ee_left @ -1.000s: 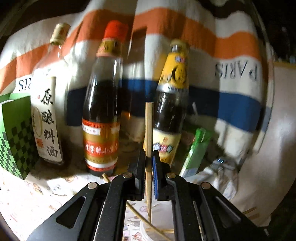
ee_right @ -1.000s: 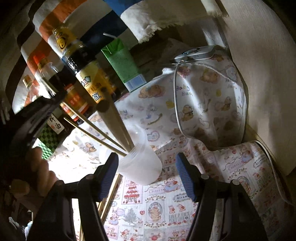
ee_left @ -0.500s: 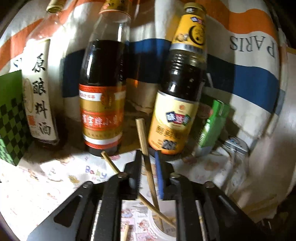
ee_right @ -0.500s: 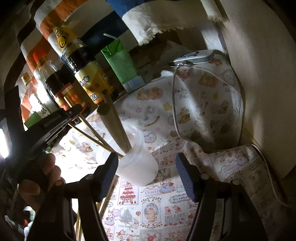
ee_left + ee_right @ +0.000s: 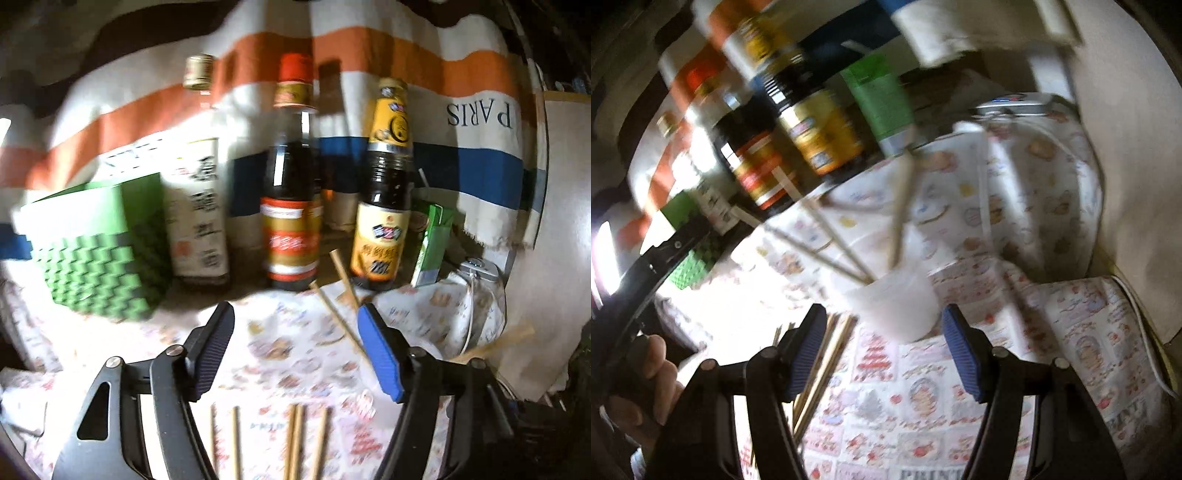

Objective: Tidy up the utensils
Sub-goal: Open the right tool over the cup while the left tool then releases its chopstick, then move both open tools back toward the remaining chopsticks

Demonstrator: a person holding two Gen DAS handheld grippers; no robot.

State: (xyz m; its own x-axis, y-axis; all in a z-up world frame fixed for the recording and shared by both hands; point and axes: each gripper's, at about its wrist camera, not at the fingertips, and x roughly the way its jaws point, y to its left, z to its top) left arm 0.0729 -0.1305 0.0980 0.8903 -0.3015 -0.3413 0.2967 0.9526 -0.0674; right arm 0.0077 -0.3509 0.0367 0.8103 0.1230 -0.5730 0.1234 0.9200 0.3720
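**Chopstick transfer: release stage, next pick-up pending**

Step in hand, as judged: loading loose chopsticks into the plastic cup. Left tool opening, nothing between the pads. Right tool standing moderately wide, empty, with the cup just ahead of and between its fingers, untouched.

Location of task items:
- Three chopsticks in the cup, leaning outward past its rim.
- Loose chopsticks flat on the bench, directly below and between the left tool's fingers.
- Further sticks beside the right tool's left finger.

Next move, as judged: lower the left tool over one loose stick, align the pads across it, close, lift, carry to the cup on the tool's right. Single-stick selection needed; several lie close together.

Surroundings and obstructions:
- Sauce bottles in a row ahead of the left tool, green box ahead-left, green carton ahead-right.
- Printed cloth over the bench; wrinkles possible under the sticks.
- Leaning sticks projecting toward the bottles; risk of knocking them or tipping the light cup on approach.
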